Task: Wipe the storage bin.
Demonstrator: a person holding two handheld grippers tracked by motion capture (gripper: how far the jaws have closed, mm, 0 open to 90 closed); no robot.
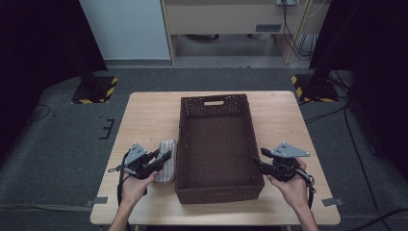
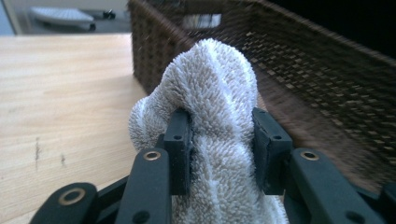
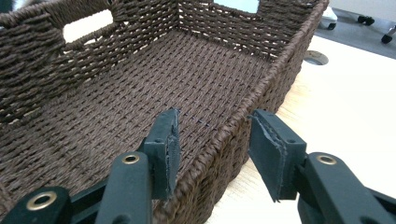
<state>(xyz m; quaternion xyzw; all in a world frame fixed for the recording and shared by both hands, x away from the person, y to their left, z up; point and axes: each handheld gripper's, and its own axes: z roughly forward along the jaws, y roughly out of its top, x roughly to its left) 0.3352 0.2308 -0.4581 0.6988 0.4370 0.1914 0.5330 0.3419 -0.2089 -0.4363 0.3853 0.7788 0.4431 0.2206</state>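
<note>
Your left gripper (image 2: 223, 140) is clamped on the rolled, nubby terry towel (image 2: 219, 93), with the brown wicker basket (image 2: 327, 70) wall just beyond it on its right and bare wooden table (image 2: 60, 93) open on its left. Your right gripper (image 3: 212, 144) stands apart, its jaws straddling the basket's woven rim, one inside, one outside.
</note>
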